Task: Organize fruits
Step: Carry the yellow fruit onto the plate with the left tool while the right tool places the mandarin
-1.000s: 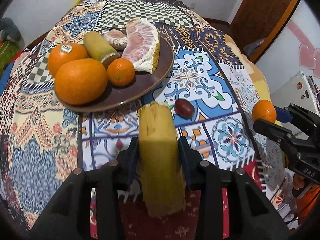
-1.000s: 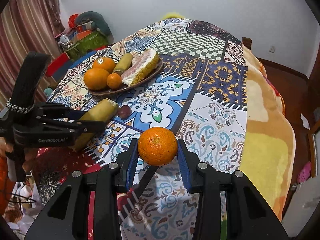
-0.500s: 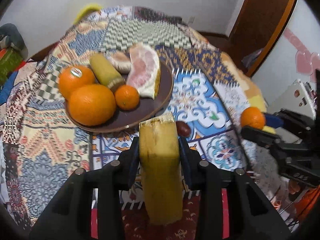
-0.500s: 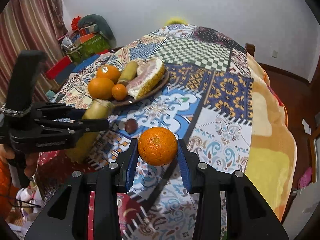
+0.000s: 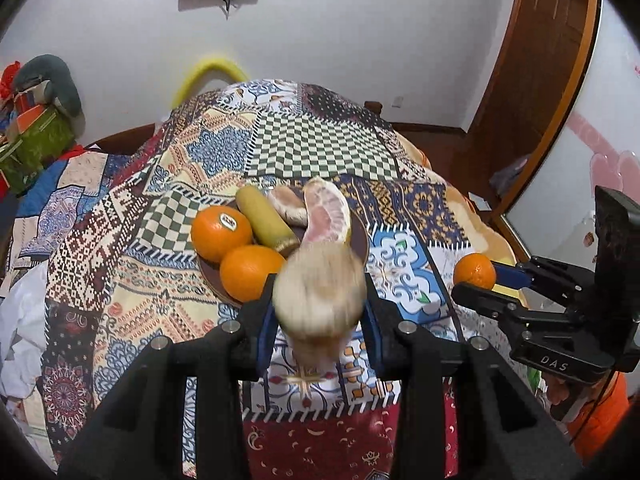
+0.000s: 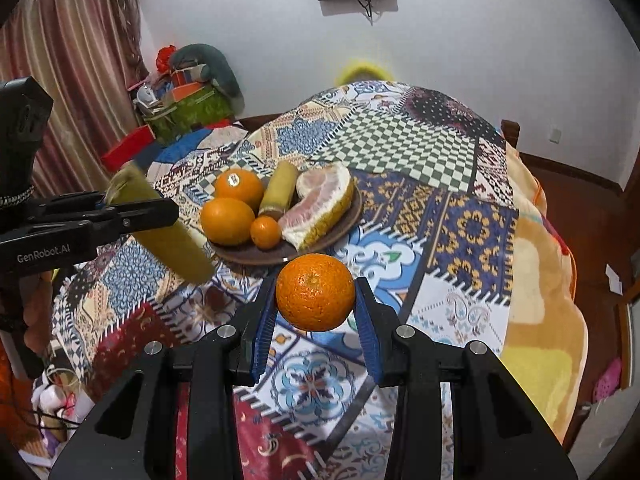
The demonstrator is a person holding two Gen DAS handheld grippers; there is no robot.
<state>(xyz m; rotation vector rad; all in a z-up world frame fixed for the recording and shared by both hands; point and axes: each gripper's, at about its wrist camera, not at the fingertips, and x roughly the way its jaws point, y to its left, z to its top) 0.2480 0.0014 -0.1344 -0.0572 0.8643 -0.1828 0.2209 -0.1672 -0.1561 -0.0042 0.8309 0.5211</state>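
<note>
My left gripper (image 5: 320, 308) is shut on a yellow-green sugarcane piece (image 5: 320, 300), tilted up with its pale cut end toward the camera; it also shows in the right wrist view (image 6: 168, 232), held above the table left of the plate. My right gripper (image 6: 316, 316) is shut on a tangerine (image 6: 315, 291), held in the air in front of the plate; the tangerine also shows in the left wrist view (image 5: 474, 271). The brown plate (image 6: 344, 224) holds two oranges (image 6: 227, 221), a small tangerine (image 6: 265, 232), another sugarcane piece (image 6: 278, 190) and a pomelo wedge (image 6: 320, 204).
The table is covered by a patchwork cloth (image 6: 400, 152). A blanket (image 6: 540, 280) hangs over its right side. Boxes and bags (image 6: 188, 100) are piled by the curtain at the back left. A wooden door (image 5: 536, 80) stands at the right.
Both grippers have lifted and tilted upward, so more wall shows. The sugarcane piece swung up with its end toward the camera. The small dark fruit on the cloth is out of sight.
</note>
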